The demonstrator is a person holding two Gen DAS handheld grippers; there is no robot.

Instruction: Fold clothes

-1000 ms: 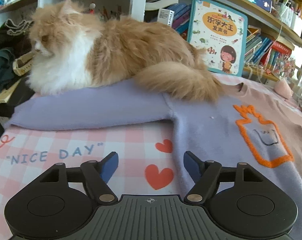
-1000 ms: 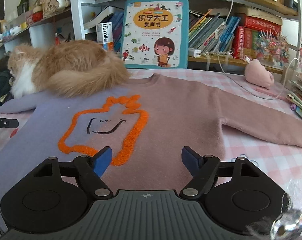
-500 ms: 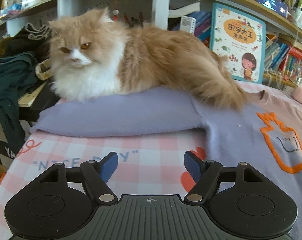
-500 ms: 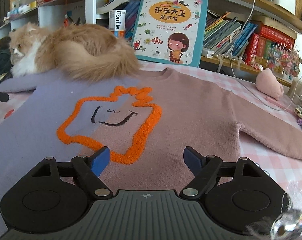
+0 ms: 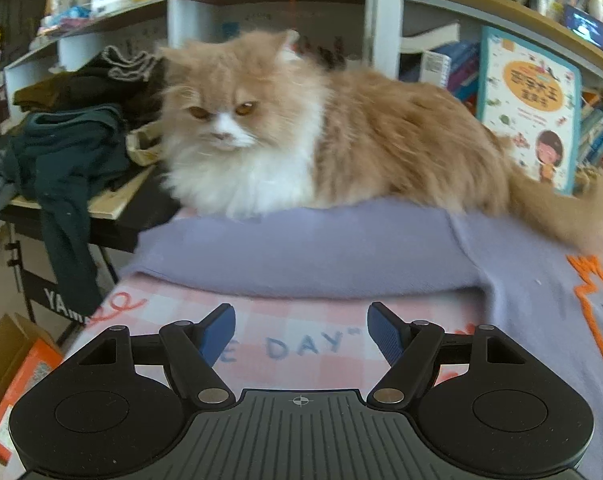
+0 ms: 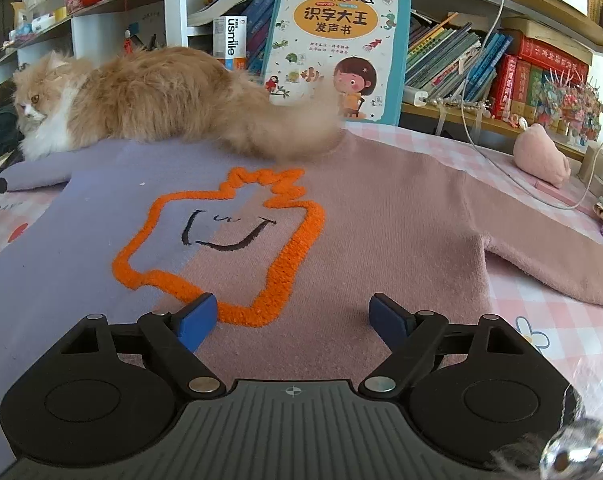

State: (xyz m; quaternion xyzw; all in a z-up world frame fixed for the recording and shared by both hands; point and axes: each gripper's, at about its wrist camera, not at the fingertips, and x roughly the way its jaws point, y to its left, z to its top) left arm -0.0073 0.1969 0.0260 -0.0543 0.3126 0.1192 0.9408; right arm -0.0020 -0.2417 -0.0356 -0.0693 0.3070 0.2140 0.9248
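A two-tone sweater, lilac on one half and dusty pink on the other with an orange outlined figure on the chest, lies spread flat and face-up on a table covered by a pink checked cloth, both sleeves out to the sides. A long-haired ginger and white cat is settled on the lilac sleeve and shoulder, its tail draped toward the neckline. The left gripper hovers over the bare cloth just short of that sleeve, jaws wide and empty; the right gripper hangs over the lower front near the hem, jaws likewise wide, holding nothing. The garment lies unfolded, so the work in hand looks like taking hold for a fold. Doing it well would mean pinching only the knit at an edge, not the cloth beneath, and treating the pinned sleeve gently: any pull there would drag against the animal's weight and skew the body, so the free pink sleeve looks the easier side. The lilac cuff, the hem beneath the right gripper and the pink cuff past the frame edge are out of sight, and the cat's tail is blurred.
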